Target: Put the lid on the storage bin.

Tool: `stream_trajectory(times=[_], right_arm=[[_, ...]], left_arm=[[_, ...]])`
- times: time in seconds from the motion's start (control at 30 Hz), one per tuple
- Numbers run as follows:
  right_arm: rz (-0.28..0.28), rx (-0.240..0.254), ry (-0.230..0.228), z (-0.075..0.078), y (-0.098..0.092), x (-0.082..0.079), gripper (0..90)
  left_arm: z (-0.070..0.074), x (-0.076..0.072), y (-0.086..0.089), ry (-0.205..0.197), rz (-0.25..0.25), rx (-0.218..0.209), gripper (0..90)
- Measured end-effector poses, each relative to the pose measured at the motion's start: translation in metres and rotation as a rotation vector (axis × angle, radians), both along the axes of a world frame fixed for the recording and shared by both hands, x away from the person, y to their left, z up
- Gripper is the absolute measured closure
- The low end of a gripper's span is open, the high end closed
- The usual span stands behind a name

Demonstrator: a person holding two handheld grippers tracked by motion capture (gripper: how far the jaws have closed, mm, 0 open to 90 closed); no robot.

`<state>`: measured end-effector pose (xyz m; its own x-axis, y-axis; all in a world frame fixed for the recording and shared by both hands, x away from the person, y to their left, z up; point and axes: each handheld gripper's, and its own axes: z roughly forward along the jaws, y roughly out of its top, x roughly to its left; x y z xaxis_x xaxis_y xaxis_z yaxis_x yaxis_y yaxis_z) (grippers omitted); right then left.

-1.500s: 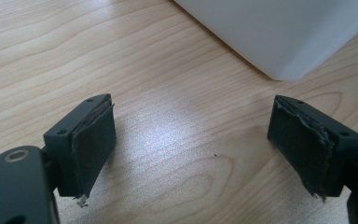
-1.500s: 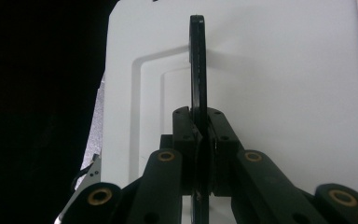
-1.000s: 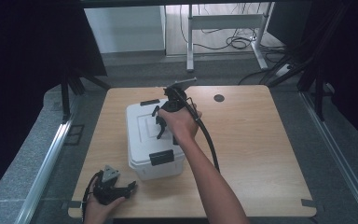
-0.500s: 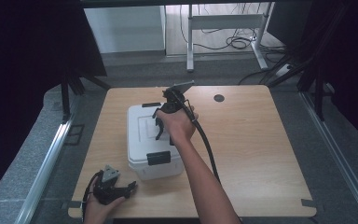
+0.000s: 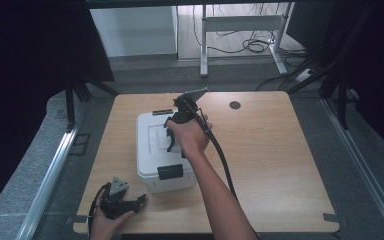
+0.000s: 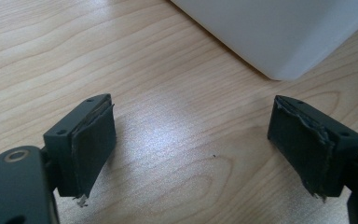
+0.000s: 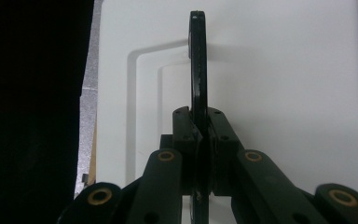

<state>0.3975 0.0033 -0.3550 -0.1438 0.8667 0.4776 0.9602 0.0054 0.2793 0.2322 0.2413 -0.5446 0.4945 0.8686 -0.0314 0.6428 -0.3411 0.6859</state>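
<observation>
Change since a second ago: your right hand (image 5: pixel 192 135) has slid toward the far end of the box lid, and the black handle now stands up from the lid; your left hand (image 5: pixel 106 221) has stayed at the near left corner of the table (image 5: pixel 280 165).
Left gripper (image 6: pixel 193 149): you hold it low over the bare wood near the table's near left edge, jaws spread wide with nothing between them. In the high view it sits at (image 5: pixel 122 202), just beside the box's near left corner but apart from it.
White box (image 5: pixel 162 150): it stands left of the table's middle, long side running away from you, a black latch (image 5: pixel 170 171) on its near wall. In the left gripper view only a white corner (image 6: pixel 279 32) shows, beyond the jaws.
Black handle (image 7: pixel 198 60): it rises edge-on from the recessed panel of the lid (image 7: pixel 284 93), thin and upright.
Right gripper (image 7: pixel 200 140): your jaws are closed tight on the handle's lower part, one pad on each side.
Round dark spot (image 5: pixel 235 105): on the table's far side, right of the box, well apart from it.
Writing: no brand or label can be read on the box or the grippers.
</observation>
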Motion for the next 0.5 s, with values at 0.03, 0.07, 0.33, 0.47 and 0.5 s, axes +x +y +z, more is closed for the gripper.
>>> stream_trajectory(times=[0.03, 0.07, 0.33, 0.47, 0.5], right_arm=[[0.002, -0.008, 0.005, -0.0017, 0.0015, -0.0008, 84.3], [0.001, -0.015, 0.004, -0.0037, 0.0032, -0.0016, 84.3], [-0.004, -0.004, 0.003, -0.0073, -0.0006, -0.002, 84.1], [-0.002, -0.008, -0.003, -0.0072, -0.0003, -0.0026, 84.0], [0.003, -0.016, -0.01, -0.0057, 0.0011, -0.0036, 84.1]], left_arm=[[0.0, 0.0, 0.0, 0.0, 0.0, 0.0, 15.0], [0.0, 0.0, 0.0, 0.0, 0.0, 0.0, 15.0], [0.0, 0.0001, 0.0, 0.0, 0.0, 0.001, 15.0], [0.0, 0.0001, -0.0001, 0.0, 0.0, 0.0, 15.0], [0.0, 0.0001, -0.0001, 0.0, -0.001, 0.0, 15.0]])
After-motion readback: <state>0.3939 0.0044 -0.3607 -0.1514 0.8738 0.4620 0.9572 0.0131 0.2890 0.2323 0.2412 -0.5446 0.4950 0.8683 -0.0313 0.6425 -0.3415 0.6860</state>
